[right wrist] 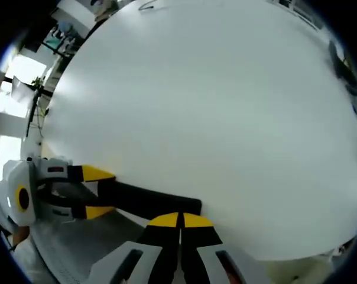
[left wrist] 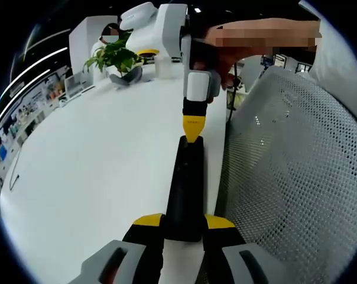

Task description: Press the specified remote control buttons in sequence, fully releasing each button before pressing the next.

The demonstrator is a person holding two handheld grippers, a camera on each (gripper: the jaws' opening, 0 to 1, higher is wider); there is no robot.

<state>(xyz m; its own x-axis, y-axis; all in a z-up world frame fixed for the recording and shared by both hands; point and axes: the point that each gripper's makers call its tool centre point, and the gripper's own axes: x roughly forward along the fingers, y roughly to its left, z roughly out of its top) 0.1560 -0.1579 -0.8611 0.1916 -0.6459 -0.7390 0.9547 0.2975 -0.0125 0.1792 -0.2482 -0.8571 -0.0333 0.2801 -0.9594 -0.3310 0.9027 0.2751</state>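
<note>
in the left gripper view the left gripper sits nearest, its yellow-tipped jaws clamped on the near end of the black remote control. the remote lies lengthwise along the edge of the white table, running away from the camera. at the remote's far end the right gripper comes down, its yellow tips pressed together and touching the remote's top face. beside the remote, off the table edge, is a grey mesh chair back. far beyond the remote a potted plant stands on the table.

the right gripper view looks the other way: the right gripper with jaws together at the remote control's end, the left gripper gripping its other end, and the table stretching wide beyond the remote.
</note>
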